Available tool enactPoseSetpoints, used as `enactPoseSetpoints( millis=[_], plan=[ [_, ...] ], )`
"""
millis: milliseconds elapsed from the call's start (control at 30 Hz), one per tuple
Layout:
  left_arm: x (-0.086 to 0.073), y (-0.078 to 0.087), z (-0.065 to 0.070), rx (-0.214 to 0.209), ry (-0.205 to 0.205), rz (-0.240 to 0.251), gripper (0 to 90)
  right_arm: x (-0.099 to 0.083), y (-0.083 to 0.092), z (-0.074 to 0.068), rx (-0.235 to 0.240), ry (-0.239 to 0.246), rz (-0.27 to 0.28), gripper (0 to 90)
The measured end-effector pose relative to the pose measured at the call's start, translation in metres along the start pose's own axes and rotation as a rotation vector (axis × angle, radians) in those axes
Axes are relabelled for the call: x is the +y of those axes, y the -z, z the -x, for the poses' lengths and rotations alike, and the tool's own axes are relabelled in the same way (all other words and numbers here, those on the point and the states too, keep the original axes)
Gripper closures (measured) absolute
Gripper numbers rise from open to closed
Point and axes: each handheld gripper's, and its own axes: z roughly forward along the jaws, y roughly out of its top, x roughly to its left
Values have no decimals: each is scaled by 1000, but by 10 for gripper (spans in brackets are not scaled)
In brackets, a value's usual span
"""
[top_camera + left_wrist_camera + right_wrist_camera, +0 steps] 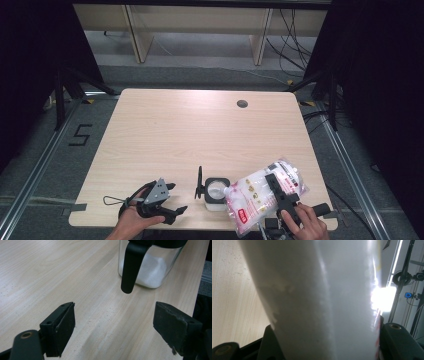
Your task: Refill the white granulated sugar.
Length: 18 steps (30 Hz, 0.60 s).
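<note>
Bag (317,300) of white grains sat clamped in right tongs (284,199), tipped, corner over open jar (216,191). Left tongs (115,327) gaped empty, jar just ahead. Risk: spout drifting, grains spilling onto table (200,130); unsteadied jar tipping.

Light wooden table (165,135) with a glass jar (216,195), perhaps of sugar, near its front edge.

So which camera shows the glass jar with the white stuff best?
The left gripper view: the glass jar is close up there, so its clear wall, the white powder inside and its hanging black clasp show plainly. The high view shows the jar small from above, lid open, beside the bag. In the right gripper view the bag blocks it.
</note>
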Motion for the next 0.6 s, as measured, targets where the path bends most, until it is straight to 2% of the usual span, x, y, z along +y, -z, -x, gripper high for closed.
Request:
enactPoseSetpoints(
  millis=[133, 200, 267, 300, 533, 600],
  plan=[
    [0, 0, 0, 10, -6, 1, 175, 0, 1, -2, 6, -22, -15, 463],
    [0, 0, 0, 12, -5, -2, 174, 1, 0, 0, -1, -1, -7, 463],
    [-1, 0, 0, -1, -2, 0, 175, 1, 1, 0, 3, -1, -11, 463],
    [0, 0, -1, 9, -10, 6, 174, 1, 0, 0, -3, 13, -1, 463],
    [0, 1, -1, 11, -5, -1, 174, 2, 2, -2, 6, 4, -18, 463],
    [0, 1, 0, 12, -5, -3, 175, 3, 1, 0, 5, 26, -6, 464]
  ],
)
